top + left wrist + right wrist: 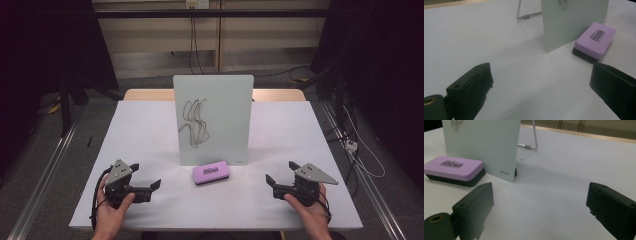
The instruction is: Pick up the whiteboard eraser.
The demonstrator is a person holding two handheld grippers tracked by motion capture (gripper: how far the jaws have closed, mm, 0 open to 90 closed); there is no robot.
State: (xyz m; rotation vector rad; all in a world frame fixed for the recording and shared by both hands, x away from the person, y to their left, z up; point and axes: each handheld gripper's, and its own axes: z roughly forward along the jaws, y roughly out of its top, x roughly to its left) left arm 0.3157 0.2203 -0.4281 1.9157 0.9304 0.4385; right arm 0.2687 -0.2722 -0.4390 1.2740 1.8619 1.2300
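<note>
A small whiteboard [213, 118] stands upright on a wire stand at the table's middle, with black scribbles [194, 121] on its face. A purple eraser with a black base [211, 174] lies flat just in front of the board; it also appears as the eraser [595, 41] and the eraser [453, 170] in the gripper views. My left gripper [146, 176] rests near the front left, open and empty, jaws pointing toward the eraser. My right gripper [280, 172] rests at the front right, open and empty, apart from the eraser.
The white table [150, 130] has bare surface on both sides of the board. The board's wire stand [531, 138] sticks out behind it. Cables [360, 155] hang off the right edge, and dark frames stand at both sides of the table.
</note>
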